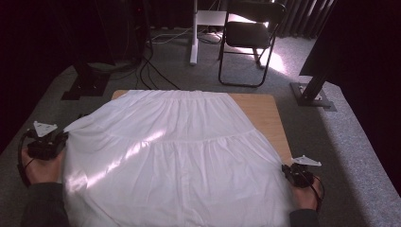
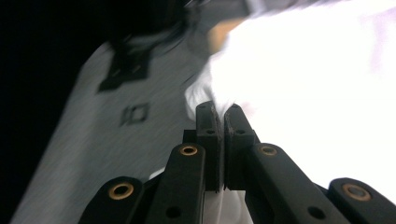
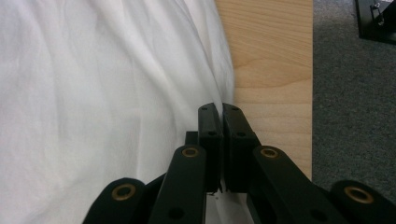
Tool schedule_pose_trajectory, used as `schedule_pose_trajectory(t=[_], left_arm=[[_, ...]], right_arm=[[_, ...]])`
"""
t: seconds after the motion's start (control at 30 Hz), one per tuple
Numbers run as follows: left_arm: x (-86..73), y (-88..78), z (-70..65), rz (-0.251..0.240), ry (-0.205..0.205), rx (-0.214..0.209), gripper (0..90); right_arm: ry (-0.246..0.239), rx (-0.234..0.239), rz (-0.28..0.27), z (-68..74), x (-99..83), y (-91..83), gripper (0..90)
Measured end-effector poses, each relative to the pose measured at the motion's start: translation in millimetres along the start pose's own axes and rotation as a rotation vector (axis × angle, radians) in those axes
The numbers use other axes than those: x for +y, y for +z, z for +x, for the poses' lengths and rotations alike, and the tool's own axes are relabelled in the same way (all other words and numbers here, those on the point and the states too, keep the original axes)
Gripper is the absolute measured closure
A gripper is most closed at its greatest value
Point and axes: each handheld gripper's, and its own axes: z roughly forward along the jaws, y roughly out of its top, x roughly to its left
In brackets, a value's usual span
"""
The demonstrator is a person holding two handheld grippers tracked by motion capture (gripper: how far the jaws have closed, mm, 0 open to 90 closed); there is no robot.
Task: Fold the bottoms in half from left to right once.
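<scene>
Two jaws: left gripper (image 1: 59, 138) and right gripper (image 1: 289, 171) each clenched on the white skirt's (image 1: 175, 151) side edges
Progress: skirt spread flat on surface (image 1: 265, 113); no fold made yet

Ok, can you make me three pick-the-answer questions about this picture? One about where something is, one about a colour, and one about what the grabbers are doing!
1. Where is the chair?
A. On the floor beyond the table
B. On top of the table
C. Under the cloth

2. What colour is the cloth?
A. Red
B. White
C. Green

3. What are the jaws of the left gripper doing?
A. Wide open above the cloth
B. Holding a cup
C. Shut on the cloth's edge

Answers:
1 A, the chair stands on the grey floor past the far edge of the table.
2 B, the cloth spread over the table is white all over.
3 C, the left gripper view shows its jaws pinched together with white cloth between them.
</scene>
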Motion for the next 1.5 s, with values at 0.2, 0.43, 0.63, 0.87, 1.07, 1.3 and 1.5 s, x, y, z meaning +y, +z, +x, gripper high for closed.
schedule_pose_trajectory(t=[0.2,0.43,0.63,0.87,1.07,1.3,1.5], left_arm=[[41.4,-31.6,-62.4,-0.144,0.119,-0.302,87.8],[88.2,-41.9,-177.0,-0.256,0.271,-0.648,87.9],[84.1,-13.2,-291.6,-0.168,0.401,-0.956,87.9],[50.9,42.7,-347.0,-0.014,0.41,-1.02,70.3],[54.1,36.2,-305.3,-0.067,0.405,-0.855,57.6],[20.9,39.1,-234.0,-0.029,0.38,-0.587,53.4],[-21.8,54.4,-193.6,0.064,0.312,-0.465,52.6]], right_arm=[[-0.008,0.005,0.006,1.1,-0.7,1.8,86.7],[-0.01,0.006,0.007,1.6,-0.8,2.1,86.7],[-0.013,0.001,0.005,2.0,-1.1,2.4,86.7],[-0.017,-0.02,0.016,4.5,0.7,2.6,81.0],[-0.04,-0.068,-0.009,24.1,12.8,-4.1,50.7],[-0.157,0.037,-0.092,81.2,44.3,-23.0,49.8],[-0.261,0.194,-0.136,138.3,71.4,-28.8,49.4]])
